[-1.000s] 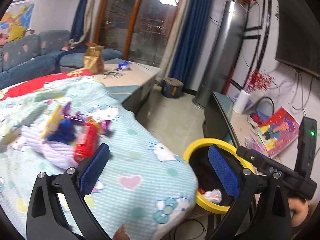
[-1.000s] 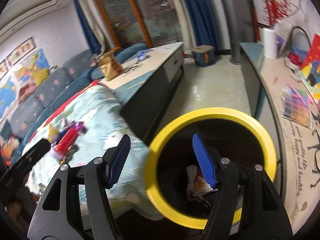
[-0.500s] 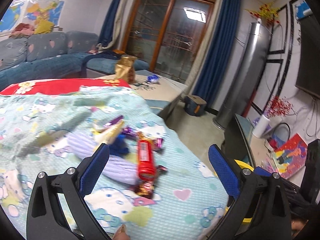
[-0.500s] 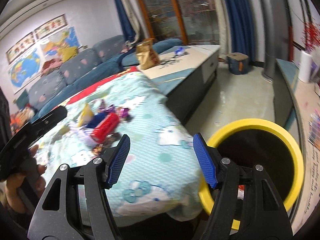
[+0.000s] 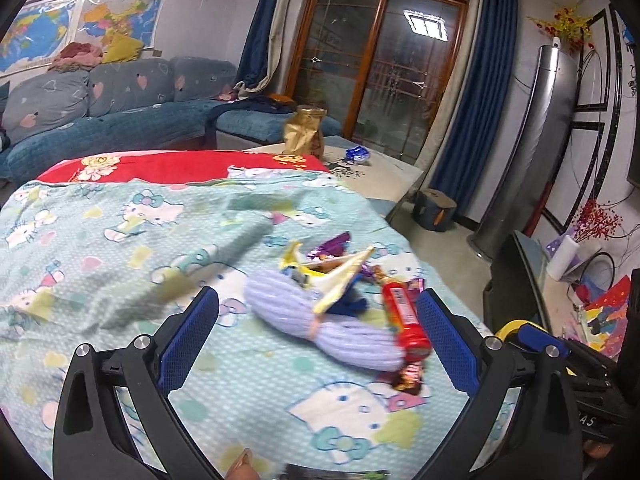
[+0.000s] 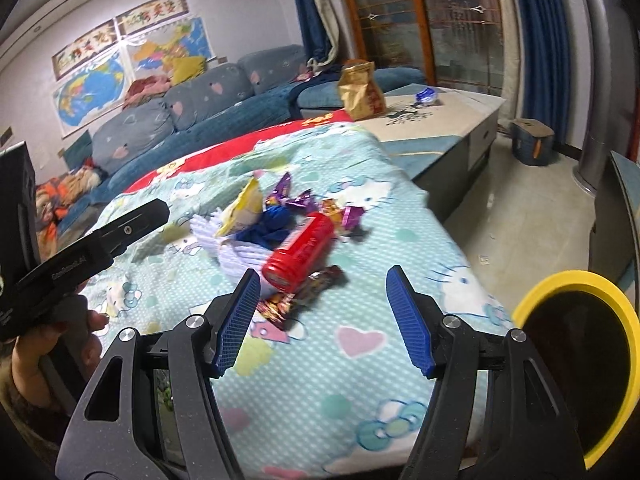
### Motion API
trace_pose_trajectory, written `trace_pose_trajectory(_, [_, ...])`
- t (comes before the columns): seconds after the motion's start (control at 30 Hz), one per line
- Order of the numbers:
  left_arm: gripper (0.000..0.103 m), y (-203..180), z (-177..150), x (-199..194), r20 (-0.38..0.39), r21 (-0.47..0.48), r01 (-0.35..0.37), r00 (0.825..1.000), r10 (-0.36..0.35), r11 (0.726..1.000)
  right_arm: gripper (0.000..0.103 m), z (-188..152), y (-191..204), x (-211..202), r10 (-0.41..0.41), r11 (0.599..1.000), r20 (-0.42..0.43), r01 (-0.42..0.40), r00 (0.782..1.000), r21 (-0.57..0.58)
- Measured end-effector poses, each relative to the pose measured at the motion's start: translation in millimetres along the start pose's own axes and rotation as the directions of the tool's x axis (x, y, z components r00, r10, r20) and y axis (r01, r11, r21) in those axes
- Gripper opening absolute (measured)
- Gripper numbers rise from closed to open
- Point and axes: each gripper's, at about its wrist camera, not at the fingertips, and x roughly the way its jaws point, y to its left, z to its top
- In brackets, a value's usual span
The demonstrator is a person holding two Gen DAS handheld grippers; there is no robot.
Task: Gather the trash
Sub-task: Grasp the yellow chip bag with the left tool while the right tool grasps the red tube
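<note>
The left gripper (image 5: 316,342) is held wide open and empty above the blanket-covered bench (image 5: 120,240). Trash is heaped near the bench's right edge: a yellow wrapper (image 5: 340,280), purple candy wrappers (image 6: 288,196) and a red tube (image 6: 300,254) resting against a lilac yarn bundle (image 5: 320,324). The right gripper (image 6: 324,320) is likewise spread wide, holding nothing. A yellow-rimmed bin (image 6: 576,284) is seen beside the bench's right edge.

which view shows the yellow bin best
The right wrist view. There the yellow bin shows a long arc of its rim and its dark inside at the lower right, past the bed's edge. In the left wrist view only a sliver of the yellow rim peeks out behind the right claw, so its opening is hidden.
</note>
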Motion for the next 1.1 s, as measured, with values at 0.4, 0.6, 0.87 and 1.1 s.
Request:
trace_pose_trajectory(0.4, [0.076, 9.2, 11.9, 29.0, -0.099, 0.064, 0.058, 0.994, -0.052, 0.996, 0.047, 11.6, 20.1, 50.3, 0.044, 0.999, -0.049, -0.044, 0.998, -0.005])
trace_pose_trajectory(0.6, [0.057, 2.5, 15.1, 61.0, -0.193, 0.067, 0.119, 0.976, -0.104, 0.991, 0.037, 11.5, 18.1, 77.5, 0.075, 0.997, -0.101, -0.072, 0.992, 0.036])
trace_pose_trajectory(0.87, [0.055, -9.9, 9.9, 97.2, -0.267, 0.079, 0.128, 0.958, -0.102, 0.989, 0.034, 7.3, 11.6, 89.4, 0.105, 0.991, -0.122, -0.094, 0.987, 0.093])
trace_pose_trajectory(1.1, [0.039, -12.0, 3.5, 110.2, -0.289, 0.067, 0.107, 0.954, -0.084, 0.992, 0.034, 8.0, 7.5, 96.1, 0.131, 0.986, -0.136, -0.115, 0.982, 0.119])
